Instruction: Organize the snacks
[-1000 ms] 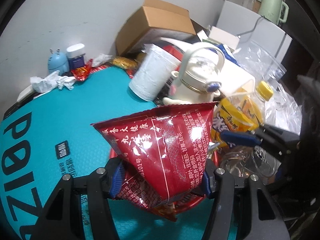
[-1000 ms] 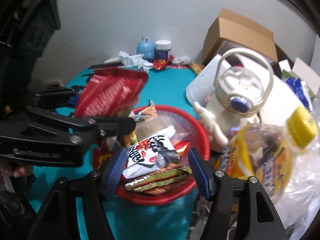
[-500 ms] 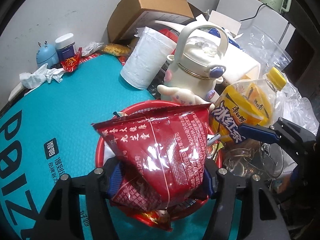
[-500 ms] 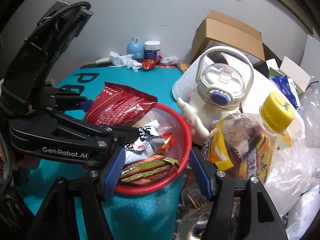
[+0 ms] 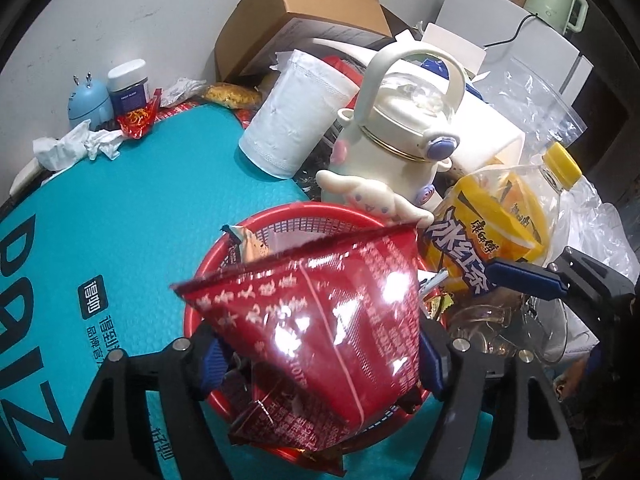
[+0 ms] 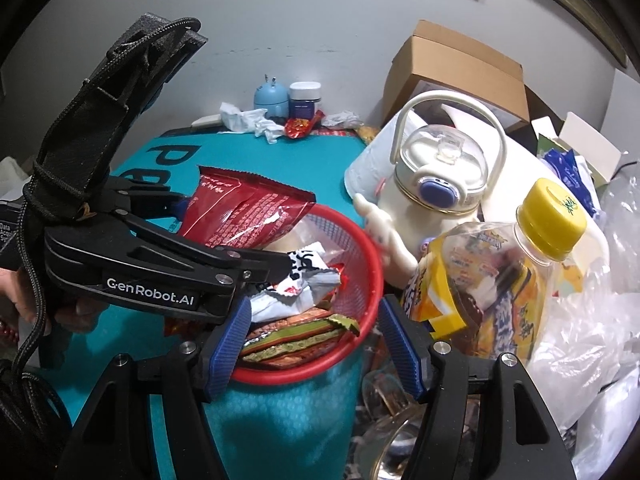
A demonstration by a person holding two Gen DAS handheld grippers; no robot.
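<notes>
A red snack bag (image 5: pixel 320 320) with white print hangs, blurred, over the red mesh basket (image 5: pixel 300 212) between the jaws of my left gripper (image 5: pixel 320 360). Those jaws are opening, and a dark gap shows beside the left pad. In the right wrist view the same bag (image 6: pixel 248 216) tilts into the basket (image 6: pixel 374 272) from the left gripper (image 6: pixel 228 232). The basket holds several wrapped snacks. My right gripper (image 6: pixel 316 344) stands open at the basket's near rim, holding nothing.
A yellow-capped tea bottle (image 6: pixel 500 280) and a cream water jug (image 6: pixel 440 184) crowd the basket's right side. A paper roll (image 5: pixel 296 120) and a cardboard box (image 5: pixel 304 12) stand behind. Glassware (image 6: pixel 384 400) lies by my right fingers. The teal mat (image 5: pixel 120 200) spreads left.
My left gripper has come down over the basket with the red bag. Its jaws have widened and the bag now sags and blurs between them. The right gripper stays put.
</notes>
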